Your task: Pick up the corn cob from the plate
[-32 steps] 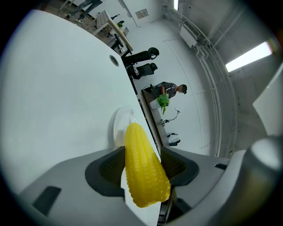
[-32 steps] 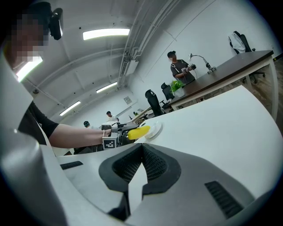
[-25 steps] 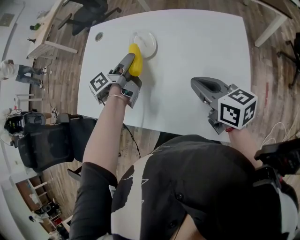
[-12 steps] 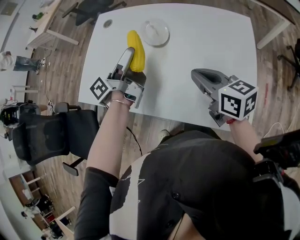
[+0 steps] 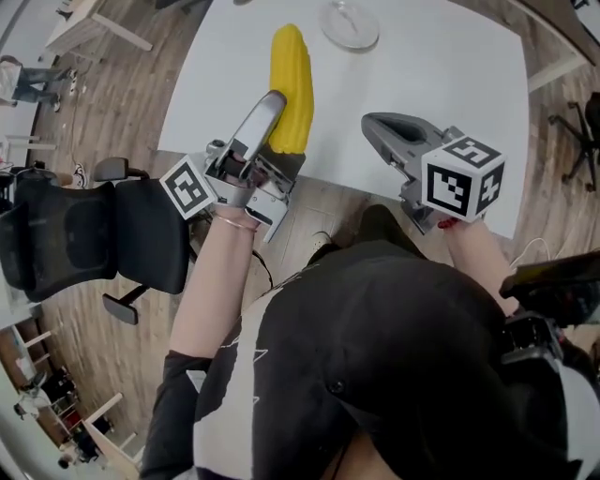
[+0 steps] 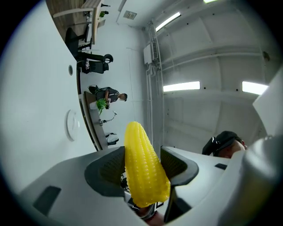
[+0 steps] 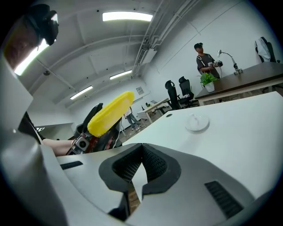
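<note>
A yellow corn cob [image 5: 292,84] is held in the air over the white table [image 5: 441,84], clear of the small clear plate [image 5: 350,23] at the table's far side. My left gripper [image 5: 281,108] is shut on the cob's lower half, and the cob's tip points up and away. In the left gripper view both pads press the corn cob [image 6: 143,170], with the plate [image 6: 70,125] bare on the table to the left. My right gripper [image 5: 380,127] hovers near the table's front edge, shut and holding nothing. The right gripper view shows the corn cob [image 7: 110,113] raised at the left and the plate [image 7: 196,123] further off.
A black office chair [image 5: 94,244] stands left of the table on the wooden floor. In the right gripper view a person [image 7: 205,59] stands behind a dark desk with a potted plant [image 7: 207,80]. More chairs [image 7: 177,95] stand at the back.
The left gripper has lifted the corn cob off the plate, drawn it back toward the table's front edge and tipped it upward. The right gripper has drifted nearer the table's front edge.
</note>
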{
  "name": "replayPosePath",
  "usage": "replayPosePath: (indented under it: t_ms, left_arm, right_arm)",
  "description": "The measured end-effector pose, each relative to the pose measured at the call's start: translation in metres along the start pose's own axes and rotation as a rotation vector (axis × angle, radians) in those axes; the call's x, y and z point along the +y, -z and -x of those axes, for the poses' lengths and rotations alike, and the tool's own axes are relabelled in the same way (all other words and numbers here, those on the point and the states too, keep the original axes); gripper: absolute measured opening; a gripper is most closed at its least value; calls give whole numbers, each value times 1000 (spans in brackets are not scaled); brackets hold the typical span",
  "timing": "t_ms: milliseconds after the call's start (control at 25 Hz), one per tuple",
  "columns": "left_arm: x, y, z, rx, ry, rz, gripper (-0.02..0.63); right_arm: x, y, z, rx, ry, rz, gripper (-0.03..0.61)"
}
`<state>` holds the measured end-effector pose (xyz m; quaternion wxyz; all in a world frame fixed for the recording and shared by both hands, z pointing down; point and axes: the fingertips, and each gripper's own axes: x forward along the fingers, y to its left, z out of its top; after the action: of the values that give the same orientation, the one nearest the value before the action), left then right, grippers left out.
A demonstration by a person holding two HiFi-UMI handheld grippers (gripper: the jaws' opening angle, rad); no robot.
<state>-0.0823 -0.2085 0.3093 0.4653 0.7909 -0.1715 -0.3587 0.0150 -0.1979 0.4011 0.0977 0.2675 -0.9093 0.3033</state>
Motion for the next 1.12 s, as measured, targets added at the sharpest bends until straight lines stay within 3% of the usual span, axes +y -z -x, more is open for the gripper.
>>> replayPosePath:
  t_ms: [320, 640, 840, 1120]
  left_arm:
    - [-32, 4, 57, 60, 32, -6, 255]
    - [-60, 10, 147, 206, 68, -61, 255]
    - [-55, 16, 150, 242, 72, -31, 255]
    - [-49, 16, 156, 226, 64, 14, 255]
  right_arm:
    - [67, 18, -34, 1, 21, 55, 14]
    - [135, 54, -69, -27, 87, 61, 14]
    - [126, 58, -62, -10, 117, 41, 14]
    - [112, 61, -32, 31, 186, 48, 14]
